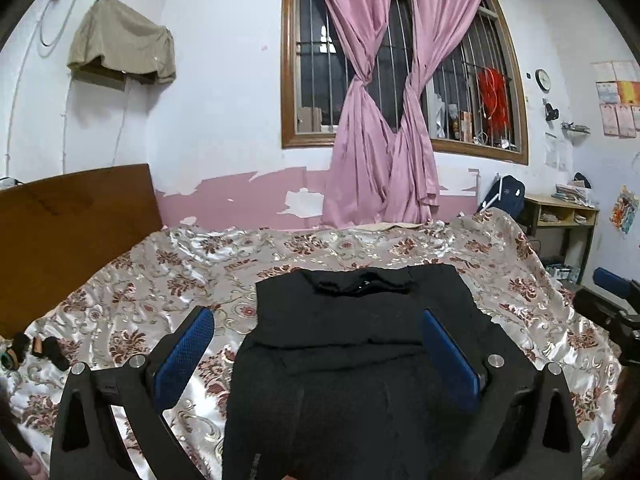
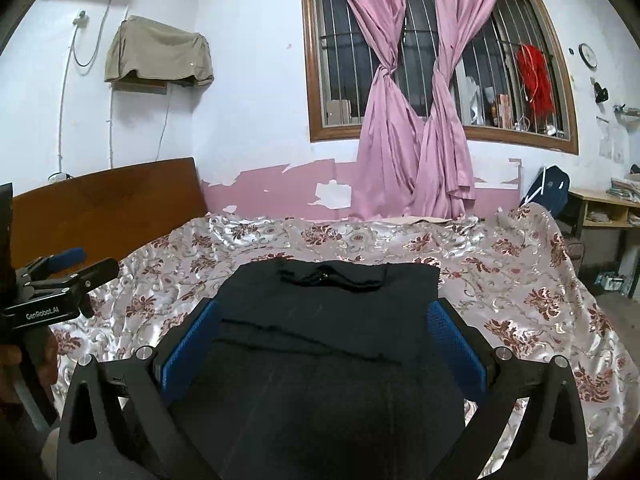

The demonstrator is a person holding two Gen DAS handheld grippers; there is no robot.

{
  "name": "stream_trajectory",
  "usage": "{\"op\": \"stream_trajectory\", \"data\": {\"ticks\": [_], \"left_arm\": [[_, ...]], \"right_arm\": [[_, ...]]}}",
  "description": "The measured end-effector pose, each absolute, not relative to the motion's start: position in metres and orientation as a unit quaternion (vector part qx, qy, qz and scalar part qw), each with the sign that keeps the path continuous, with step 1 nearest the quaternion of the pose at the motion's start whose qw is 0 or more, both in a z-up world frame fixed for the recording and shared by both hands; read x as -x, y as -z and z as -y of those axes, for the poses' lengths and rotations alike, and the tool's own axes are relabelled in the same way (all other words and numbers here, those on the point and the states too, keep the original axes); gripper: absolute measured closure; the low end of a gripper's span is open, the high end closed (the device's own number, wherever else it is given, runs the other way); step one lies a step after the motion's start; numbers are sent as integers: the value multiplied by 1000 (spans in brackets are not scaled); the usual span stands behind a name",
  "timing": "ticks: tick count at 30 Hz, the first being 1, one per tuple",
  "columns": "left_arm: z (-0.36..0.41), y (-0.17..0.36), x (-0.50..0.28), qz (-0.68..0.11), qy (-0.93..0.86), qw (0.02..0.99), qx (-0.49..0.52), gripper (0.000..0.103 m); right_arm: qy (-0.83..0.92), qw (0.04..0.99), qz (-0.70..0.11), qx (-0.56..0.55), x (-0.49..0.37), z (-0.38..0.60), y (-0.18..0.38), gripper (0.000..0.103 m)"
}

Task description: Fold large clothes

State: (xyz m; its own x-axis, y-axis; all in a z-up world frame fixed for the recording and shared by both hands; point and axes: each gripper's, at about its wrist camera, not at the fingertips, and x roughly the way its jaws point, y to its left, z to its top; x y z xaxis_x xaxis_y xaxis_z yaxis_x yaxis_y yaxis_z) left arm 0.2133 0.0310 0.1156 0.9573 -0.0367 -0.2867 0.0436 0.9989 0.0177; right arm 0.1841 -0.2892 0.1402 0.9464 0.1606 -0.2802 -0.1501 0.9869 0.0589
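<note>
1. Both claws stand spread wide with nothing between their blue pads: the left gripper (image 1: 318, 344) hovers over the near left part of the black garment (image 1: 360, 344), and the right gripper (image 2: 324, 344) hovers over its near right part.
2. Neither claw pinches the cloth; in each wrist view the dark fabric shows through the gap between the fingers.
3. In the left wrist view the left pad sits over bare bedspread just beside the garment's edge, while the right pad lies over the garment itself.
4. Seen from the right wrist, the black garment (image 2: 320, 320) lies flat and partly folded in the middle of the bed, its neckline toward the far wall and a folded edge running across its middle.
5. At the left edge of the right wrist view the left gripper (image 2: 64, 276) shows from the side, held in a hand.
6. Under the garment spreads a shiny floral bedspread (image 1: 140, 280), wrinkled all over.
7. A wooden headboard (image 1: 76, 216) stands at the bed's left end.
8. Beyond the bed hang knotted pink curtains (image 1: 380, 120) before a barred window (image 1: 312, 60).
9. A small desk (image 1: 564, 216) stands at far right, with a dark backpack (image 1: 508, 196) just beside it.
</note>
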Motion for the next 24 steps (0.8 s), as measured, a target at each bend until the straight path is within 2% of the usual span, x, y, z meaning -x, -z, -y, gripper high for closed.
{"op": "stream_trajectory", "data": {"ticks": [13, 24], "left_arm": [[-40, -89, -159, -136, 22, 990, -8, 0], [-52, -41, -141, -183, 20, 983, 0, 0]], "right_arm": [[-67, 989, -130, -14, -127, 290, -129, 2], [-64, 987, -149, -3, -101, 287, -98, 2]]}}
